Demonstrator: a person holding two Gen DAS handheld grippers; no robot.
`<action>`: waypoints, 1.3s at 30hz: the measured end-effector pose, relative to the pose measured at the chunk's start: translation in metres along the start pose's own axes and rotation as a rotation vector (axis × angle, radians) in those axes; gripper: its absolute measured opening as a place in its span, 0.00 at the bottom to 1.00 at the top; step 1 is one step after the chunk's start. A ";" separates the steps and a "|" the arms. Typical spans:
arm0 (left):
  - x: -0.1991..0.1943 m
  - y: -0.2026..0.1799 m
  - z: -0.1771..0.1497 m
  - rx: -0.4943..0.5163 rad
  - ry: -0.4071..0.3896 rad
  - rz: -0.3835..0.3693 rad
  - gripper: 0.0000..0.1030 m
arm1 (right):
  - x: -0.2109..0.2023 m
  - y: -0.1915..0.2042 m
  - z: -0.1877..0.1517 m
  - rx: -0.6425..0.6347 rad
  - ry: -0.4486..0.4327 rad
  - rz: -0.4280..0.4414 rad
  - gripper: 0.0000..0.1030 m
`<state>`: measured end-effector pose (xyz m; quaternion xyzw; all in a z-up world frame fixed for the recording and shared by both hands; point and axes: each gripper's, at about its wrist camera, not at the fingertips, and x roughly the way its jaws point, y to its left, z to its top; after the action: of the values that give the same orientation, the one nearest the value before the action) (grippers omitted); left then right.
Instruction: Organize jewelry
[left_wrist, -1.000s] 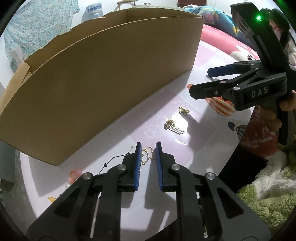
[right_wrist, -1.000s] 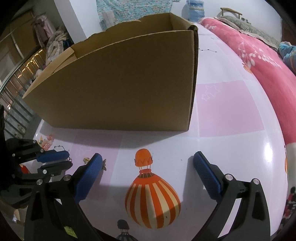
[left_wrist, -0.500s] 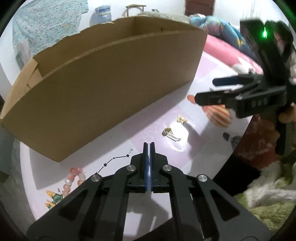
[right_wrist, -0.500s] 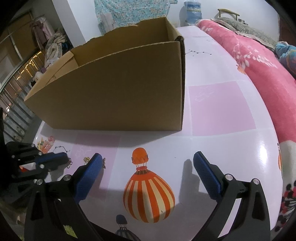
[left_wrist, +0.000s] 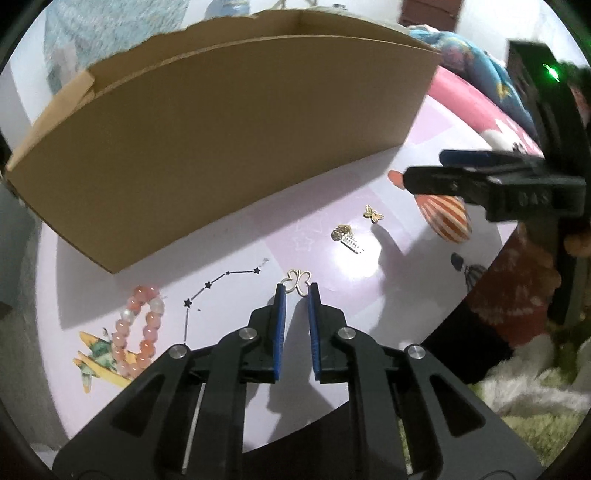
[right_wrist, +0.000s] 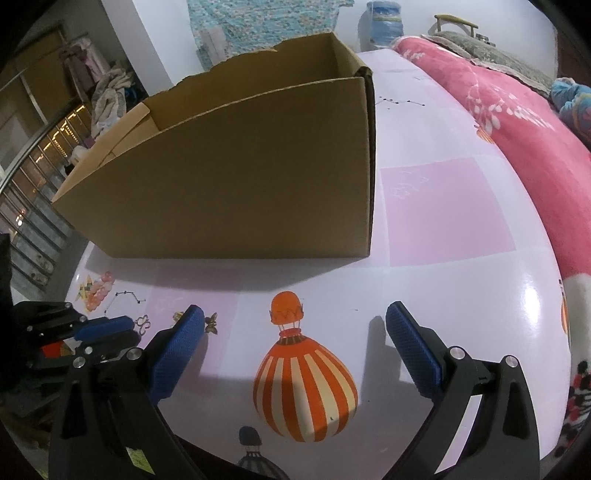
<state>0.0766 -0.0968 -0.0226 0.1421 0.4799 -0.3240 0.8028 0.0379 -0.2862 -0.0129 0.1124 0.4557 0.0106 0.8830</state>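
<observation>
item: butterfly charm (left_wrist: 298, 280) — seen at the tips of the left gripper (left_wrist: 294, 291), whose jaws, shut half a second ago, are now parted a little and hold nothing. the grasp is judged missed. cardboard box (left_wrist: 221, 140) is found at 12 o'clock. right gripper (right_wrist: 295, 328) — held wide apart, nothing gripped.

Three gold charms (left_wrist: 298, 281) (left_wrist: 346, 237) (left_wrist: 373, 214) (one bracelet (left_wrist: 137, 334))
</observation>
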 end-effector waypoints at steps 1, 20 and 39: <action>0.002 -0.001 0.002 -0.012 0.000 -0.014 0.11 | 0.000 -0.001 0.000 0.003 0.000 0.000 0.93; 0.011 -0.004 0.017 -0.066 -0.004 0.026 0.27 | 0.004 -0.008 0.000 0.025 0.005 0.008 0.93; 0.011 -0.011 0.017 -0.023 -0.020 0.091 0.18 | 0.003 -0.009 -0.001 0.033 -0.003 0.007 0.93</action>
<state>0.0848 -0.1181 -0.0232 0.1512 0.4684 -0.2831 0.8232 0.0384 -0.2947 -0.0178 0.1285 0.4541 0.0059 0.8816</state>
